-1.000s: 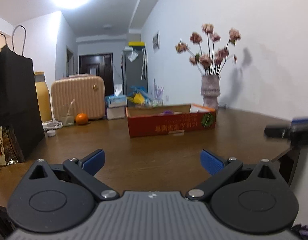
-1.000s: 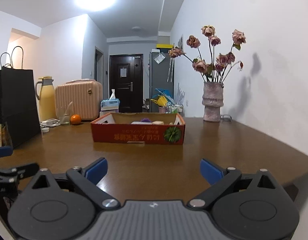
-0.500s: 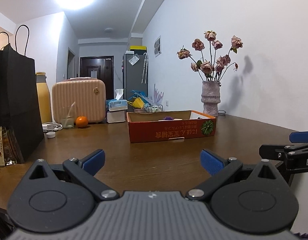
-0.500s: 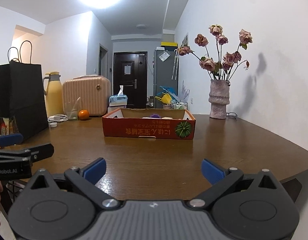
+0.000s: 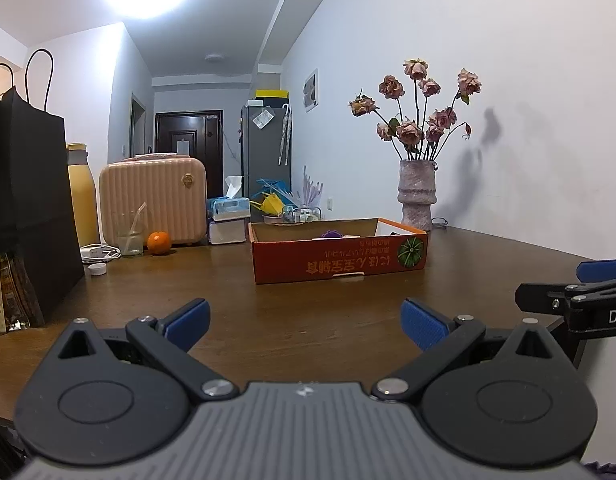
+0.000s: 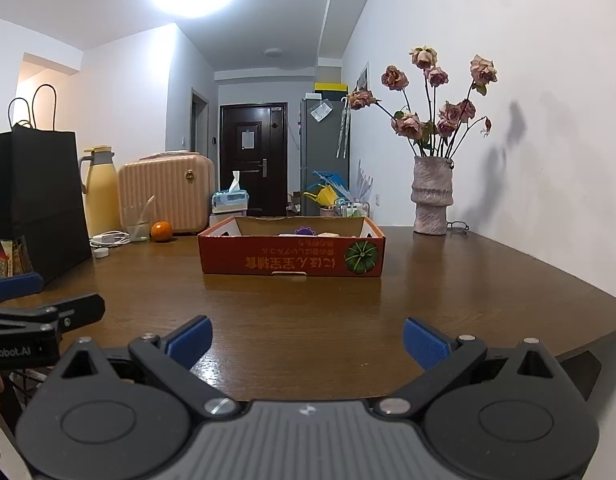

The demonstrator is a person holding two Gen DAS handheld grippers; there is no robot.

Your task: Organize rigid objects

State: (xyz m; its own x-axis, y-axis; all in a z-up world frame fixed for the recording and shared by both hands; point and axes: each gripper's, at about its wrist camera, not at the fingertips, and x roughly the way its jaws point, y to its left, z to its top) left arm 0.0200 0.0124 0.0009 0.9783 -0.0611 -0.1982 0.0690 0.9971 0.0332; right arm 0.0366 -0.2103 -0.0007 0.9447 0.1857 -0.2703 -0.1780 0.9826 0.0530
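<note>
Two hand-held grippers hover low over the near edge of the brown wooden desk (image 5: 308, 320), side by side and level, aimed at its far edge. Neither holds anything: the left gripper (image 5: 303, 318) has its blue-padded jaws spread wide, and so does the right gripper (image 6: 305, 338). Well ahead of both, toward the desk's middle, sits the shallow red cardboard box (image 6: 291, 258). Inside it, a small purple object (image 6: 305, 231) and pale items show just above the rim; they cannot be identified.
</note>
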